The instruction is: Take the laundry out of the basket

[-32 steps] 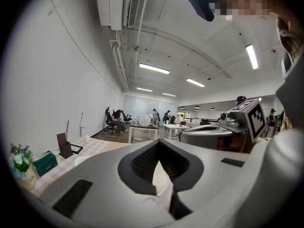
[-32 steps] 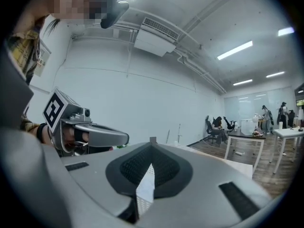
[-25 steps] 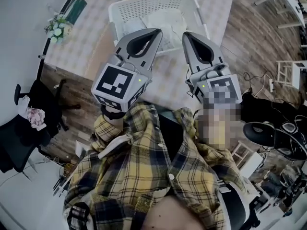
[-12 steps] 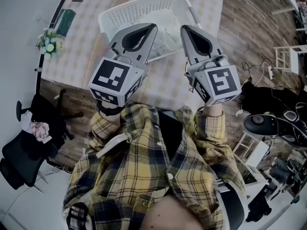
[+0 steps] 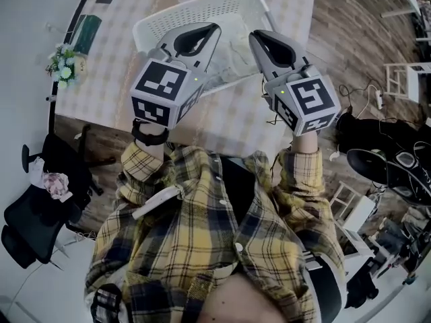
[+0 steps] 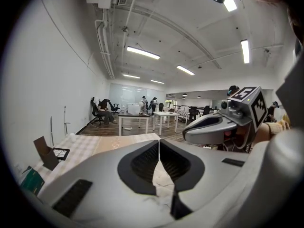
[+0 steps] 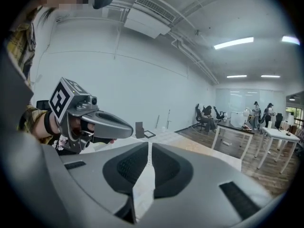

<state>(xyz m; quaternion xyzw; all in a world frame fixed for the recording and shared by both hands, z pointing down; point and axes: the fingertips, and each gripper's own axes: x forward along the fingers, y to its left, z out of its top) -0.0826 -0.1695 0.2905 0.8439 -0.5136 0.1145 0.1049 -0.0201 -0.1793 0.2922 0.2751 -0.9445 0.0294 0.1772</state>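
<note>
both grippers have slid up the frame toward the white basket [image 5: 202, 4] since a second ago, and now reach further over its lower rim. the left gripper [image 5: 213, 29] sits left of centre, its tips over the inside of the basket; its own view shows the jaws closed together at the tips with nothing held. the right gripper [image 5: 256, 38] is just to the right of it, tips also over the basket; its jaws have just been opening and stand a narrow slit apart, with nothing between them. the laundry [image 5: 234, 46], pale crumpled cloth, lies in the basket and shows in the gap between the two grippers at upper centre; whether either tip touches it cannot be told. the basket stands on a table [image 5: 101, 73] covered with a checked cloth, with a small bunch of flowers [image 5: 64, 59] at the table's left edge. the person's yellow plaid shirt [image 5: 202, 247] fills the lower half of the frame.
</note>
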